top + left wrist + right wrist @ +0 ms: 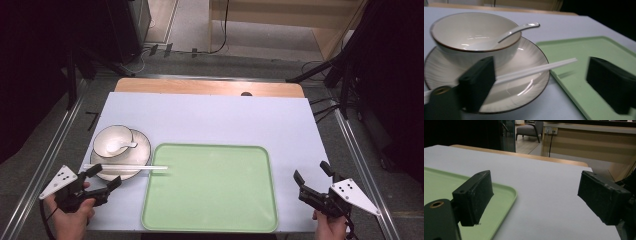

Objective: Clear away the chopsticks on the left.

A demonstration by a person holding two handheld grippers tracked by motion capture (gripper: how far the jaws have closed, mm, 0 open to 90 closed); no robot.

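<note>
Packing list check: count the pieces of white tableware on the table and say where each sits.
4, if the chopsticks count as one: plate left of the green tray, bowl on the plate, spoon in the bowl, chopsticks across plate and tray rim.

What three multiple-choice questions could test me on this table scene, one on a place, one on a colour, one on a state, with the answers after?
1. Where does the spoon lie?
A. in the bowl
B. on the tray
C. on the bare table

2. What colour is the tray?
A. blue
B. light green
C. brown

3. How do the left gripper's jaws stand?
A. shut on the spoon
C. shut on the tray's rim
B. open, with the white chopsticks between them

Answers:
1 A: its scoop rests inside the bowl, which sits on the plate.
2 B: both gripper views show it green.
3 B: the left gripper view shows a wide gap between the jaws, with the chopsticks lying across the plate's edge.
</note>
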